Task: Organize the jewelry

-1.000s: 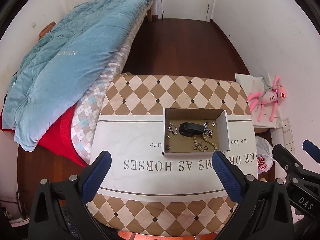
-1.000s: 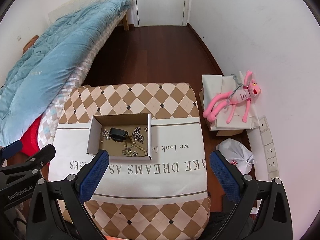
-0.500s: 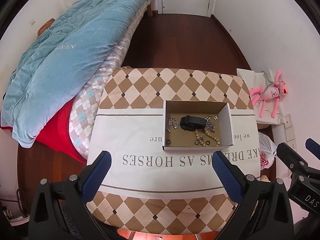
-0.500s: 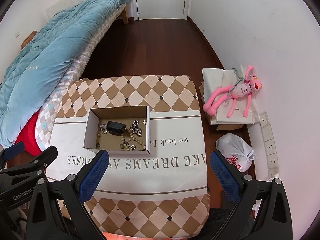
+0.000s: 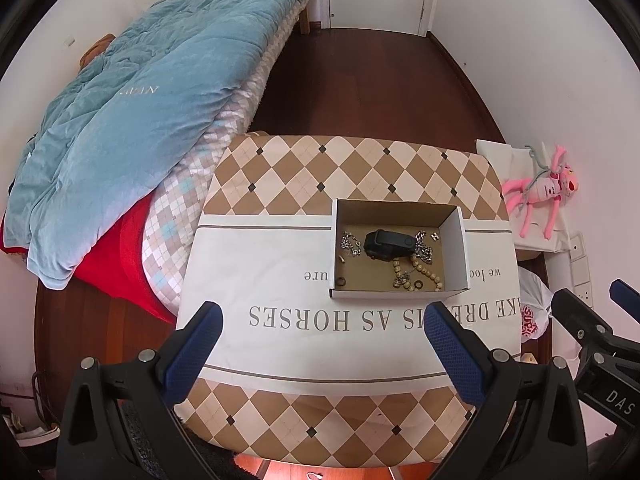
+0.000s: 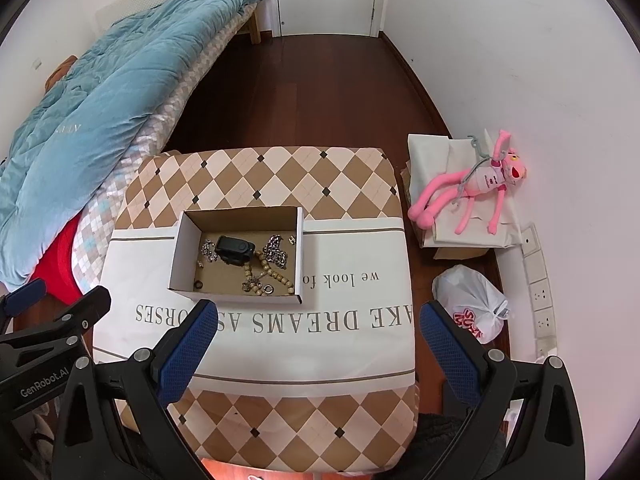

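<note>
A shallow cardboard box [image 5: 455, 240] [image 6: 182, 254] sits on the cloth-covered table [image 5: 280, 280] [image 6: 352, 320]. Inside lie a black case [image 5: 384, 243] [image 6: 234, 249], a wooden bead bracelet [image 5: 416, 276] [image 6: 272, 274], silver chains [image 5: 350, 243] [image 6: 275, 252], and small rings [image 5: 341, 281] [image 6: 197, 285]. My left gripper [image 5: 320, 332] is open and empty, high above the table's near side, left of the box. My right gripper [image 6: 318, 332] is open and empty, above the table to the right of the box.
A bed with a blue quilt [image 5: 132, 120] [image 6: 88, 120] lies left of the table. A pink plush toy [image 5: 540, 192] [image 6: 476, 184] on white boxes and a plastic bag [image 6: 472, 304] are on the floor at the right, by the wall.
Both grippers have risen and drawn back a little; the table and box look smaller and lower in both views. Both stay open and empty.
</note>
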